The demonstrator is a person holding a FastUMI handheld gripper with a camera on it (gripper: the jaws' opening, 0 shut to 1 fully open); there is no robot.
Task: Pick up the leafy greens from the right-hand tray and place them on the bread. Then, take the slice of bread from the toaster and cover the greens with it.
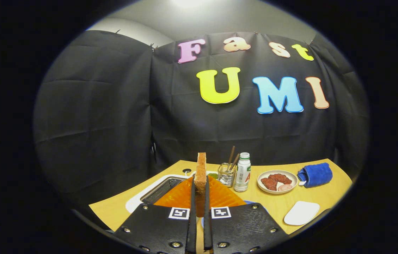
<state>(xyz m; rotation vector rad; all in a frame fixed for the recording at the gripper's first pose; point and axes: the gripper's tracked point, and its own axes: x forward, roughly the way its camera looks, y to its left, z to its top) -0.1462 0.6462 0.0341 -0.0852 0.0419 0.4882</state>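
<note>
Gripper (pixel 199 192): my fingers are pressed together on the bread slice (pixel 201 169), holding it upright.
Toaster (pixel 160 190): just left of the fingers.
Plate (pixel 277 181): right, beside bottle (pixel 243 173).

— What's on the table (pixel 325 192) toward the back?

— A clear glass (pixel 226 174) with brown sticks (pixel 232 158) leaning out of it, and a white bottle (pixel 243 172) with a green band just beside it on the right, standing upright.

— And further right?

— A small plate (pixel 277 181) holding reddish-brown pieces and one pale pink slice. Just beside it lies a rolled blue cloth (pixel 315 174).

— Anything nearer?

— A flat white pad (pixel 301 212), rounded at the corners, lying near the table's edge, apart from the plate.

— The table itself?

— Light wood, with black cloth (pixel 114 116) hanging behind it as a wall.
</note>
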